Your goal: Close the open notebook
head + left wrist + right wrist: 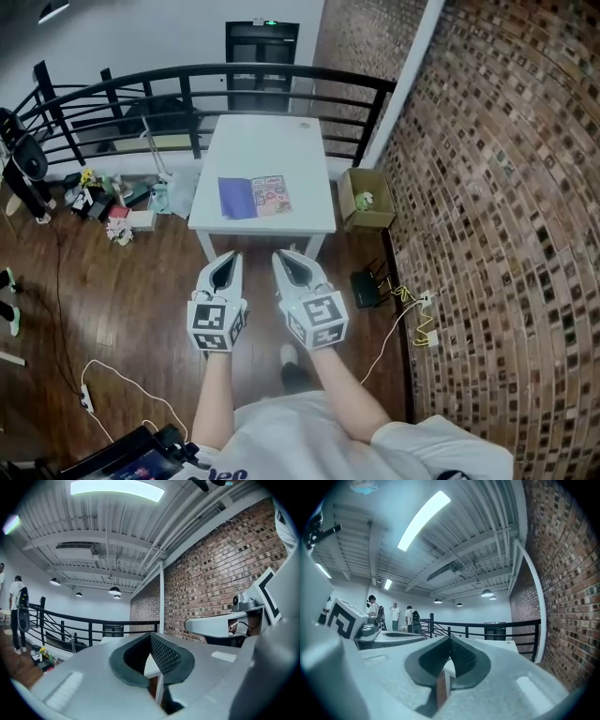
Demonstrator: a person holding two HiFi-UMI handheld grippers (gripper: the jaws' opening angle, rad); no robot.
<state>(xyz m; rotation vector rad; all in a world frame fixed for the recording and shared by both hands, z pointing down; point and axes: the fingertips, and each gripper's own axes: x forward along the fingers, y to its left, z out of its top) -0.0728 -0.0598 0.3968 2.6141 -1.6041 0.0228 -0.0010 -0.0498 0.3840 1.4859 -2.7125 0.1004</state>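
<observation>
The open notebook (255, 197) lies flat near the front edge of the white table (267, 141), with a purple page on the left and a colourful printed page on the right. My left gripper (231, 256) and right gripper (285, 255) hover side by side over the wooden floor, short of the table, pointing towards it. Both are shut and hold nothing. In the left gripper view the left gripper's (151, 635) jaws meet, and a strip of the table (151, 663) shows below them. In the right gripper view the right gripper's (450, 639) jaws meet too, with the table (499, 644) beyond.
A black railing (281, 75) curves behind the table. An open cardboard box (366, 199) stands at the table's right, by the brick wall (497, 187). Clutter (103, 202) lies on the floor at the left. A black device (366, 289) and cables (412, 319) lie at the right. People (395, 616) stand far off.
</observation>
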